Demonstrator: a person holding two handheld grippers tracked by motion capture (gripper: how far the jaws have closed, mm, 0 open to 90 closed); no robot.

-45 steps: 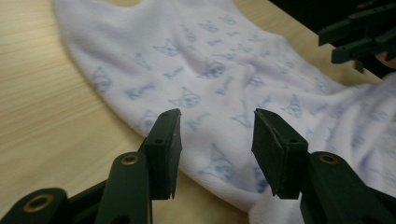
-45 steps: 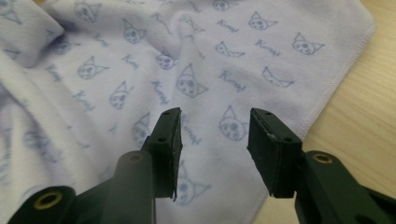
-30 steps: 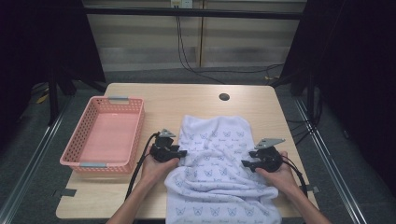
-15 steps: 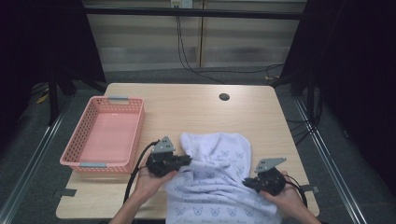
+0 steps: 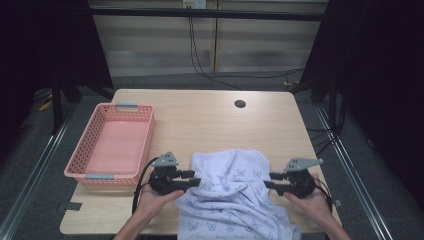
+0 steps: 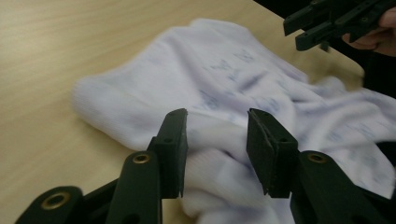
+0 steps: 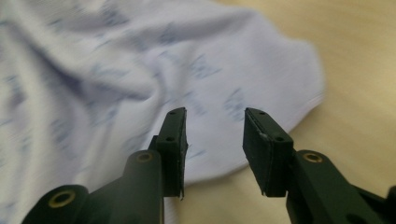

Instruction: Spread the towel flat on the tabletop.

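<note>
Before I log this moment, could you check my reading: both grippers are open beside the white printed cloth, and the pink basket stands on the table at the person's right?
One detail is off: the pink basket stands at the person's left, as the high view shows. The left gripper and right gripper are indeed open beside the white printed cloth, their jaws having just been opening.

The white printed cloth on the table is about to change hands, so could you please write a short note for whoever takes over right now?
Left gripper: jaws apart at the left edge of the white cloth with small blue prints; they have just been opening and grip nothing.
Right gripper: jaws apart at the cloth's right edge; just opened too, holding nothing.
The cloth lies rumpled on the light wooden table, its near end hanging over the front edge.
The pink plastic mesh basket stands at the left with nothing in it.
Done: far part bunched towards the person.
Left: probably finish folding, perhaps into the basket.
</note>
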